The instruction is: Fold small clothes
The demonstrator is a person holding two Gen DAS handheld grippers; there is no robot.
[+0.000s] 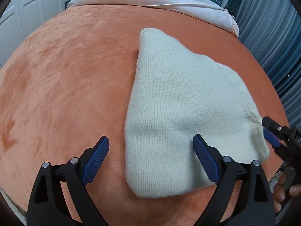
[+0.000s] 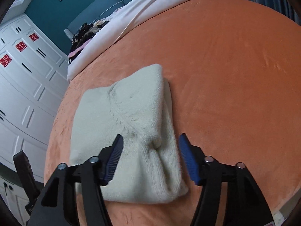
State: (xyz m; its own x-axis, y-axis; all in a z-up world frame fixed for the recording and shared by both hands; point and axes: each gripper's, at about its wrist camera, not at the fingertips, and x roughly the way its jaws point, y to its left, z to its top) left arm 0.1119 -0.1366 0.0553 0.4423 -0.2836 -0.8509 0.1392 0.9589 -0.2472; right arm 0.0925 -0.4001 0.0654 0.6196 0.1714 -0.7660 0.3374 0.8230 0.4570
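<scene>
sweater (image 2: pixel 120 116): cream knit, folded on the orange blanket (image 2: pixel 225 75), looks soft and floppy
grab: probably near edge, both corners
left gripper (image 1: pixel 150 160): wide open
right gripper (image 2: pixel 150 158): open too

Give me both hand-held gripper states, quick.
Left hand-held gripper: open, holding nothing, over the near edge of the cream knit garment.
Right hand-held gripper: open, holding nothing, over the garment's bunched end.

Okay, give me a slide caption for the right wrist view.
Right gripper open over a folded cream knit garment lying on an orange blanket.
</scene>
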